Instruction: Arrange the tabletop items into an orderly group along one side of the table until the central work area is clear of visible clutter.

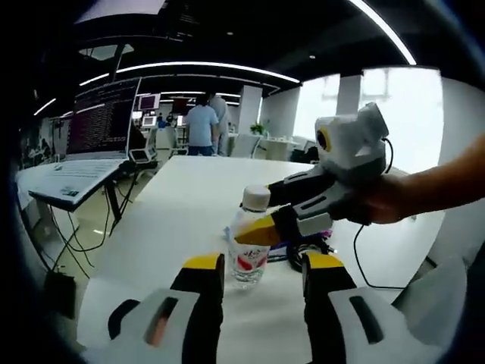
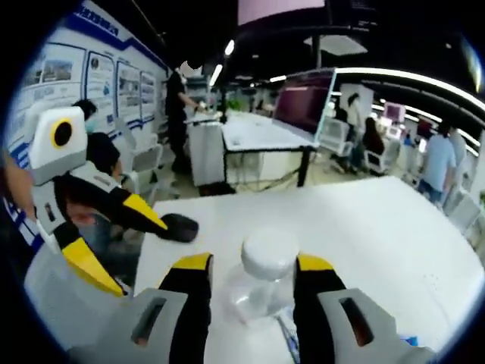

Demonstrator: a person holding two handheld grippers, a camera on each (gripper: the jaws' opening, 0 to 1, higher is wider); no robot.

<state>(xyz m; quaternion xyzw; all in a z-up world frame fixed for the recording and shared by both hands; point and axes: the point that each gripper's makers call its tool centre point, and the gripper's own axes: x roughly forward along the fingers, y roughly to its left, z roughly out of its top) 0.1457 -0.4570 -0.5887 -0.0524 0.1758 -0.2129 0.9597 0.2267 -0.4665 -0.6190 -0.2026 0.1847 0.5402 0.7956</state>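
Left gripper: your yellow-tipped jaws stand apart with nothing between them, just short of the bottle, which shows in the gap beyond the tips.
Right gripper: your jaws sit either side of the bottle with its white cap between the tips; whether the pads press on it I cannot tell.
Bottle: small, clear, red label, upright on the white worktop. In the left gripper view your right gripper reaches in and flanks its neck.
Behind the bottle: a dark cable and some small dark items, too blurred to name.
Beside the bottle: in the right gripper view your left gripper comes in, with a dark rounded object beyond its tip.
Risk: a light bottle taken high near the cap could tip or slip; both grippers converging on it could collide.
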